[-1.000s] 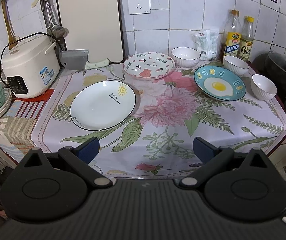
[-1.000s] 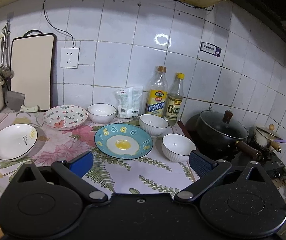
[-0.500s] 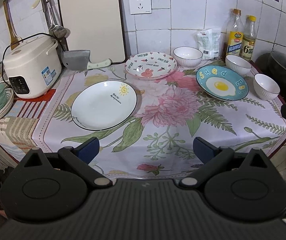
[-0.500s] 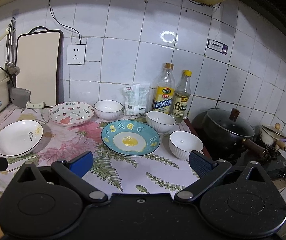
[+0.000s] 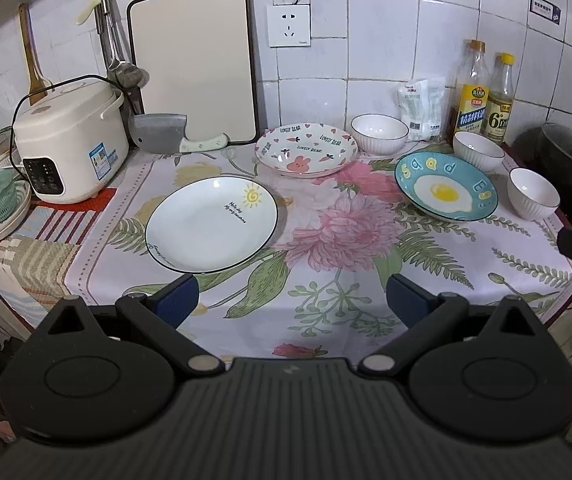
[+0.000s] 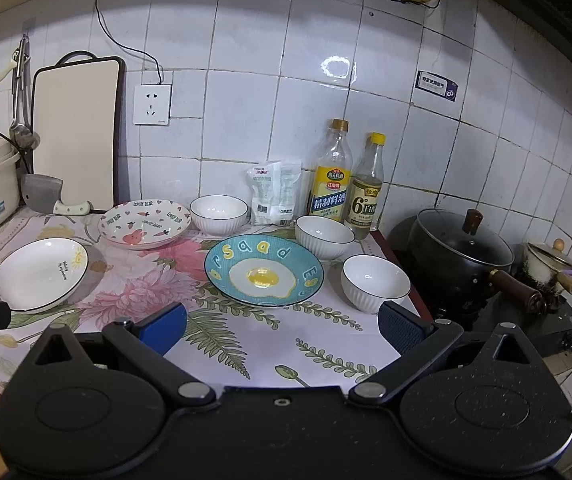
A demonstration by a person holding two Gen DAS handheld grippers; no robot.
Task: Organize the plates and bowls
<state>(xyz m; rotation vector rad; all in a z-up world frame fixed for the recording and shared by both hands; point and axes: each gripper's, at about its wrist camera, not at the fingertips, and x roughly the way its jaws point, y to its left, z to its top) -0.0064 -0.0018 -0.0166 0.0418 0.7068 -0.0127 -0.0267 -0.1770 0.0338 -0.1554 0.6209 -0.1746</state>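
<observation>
With both tongs, left (image 5: pixel 291 294) and right (image 6: pixel 282 322), spread and empty above the bench (image 5: pixel 325 300), grip the rigid, slippery, breakable white sun plate (image 5: pixel 211 224) by its rim.

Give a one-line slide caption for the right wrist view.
Open right gripper hovers before the egg-print plate and three white bowls on the floral cloth.

Three plates, three bowls, all upright, empty, none stacked. White sun-print plate (image 5: pixel 210 224) front left on the table; pink rabbit plate (image 5: pixel 305 149) behind it; blue fried-egg plate (image 5: pixel 445 191) to the right. White ribbed bowl (image 5: pixel 379 134) just beside the rabbit plate, second bowl (image 5: pixel 479 151) behind the egg plate, third bowl (image 5: pixel 533 193) at its right.
</observation>
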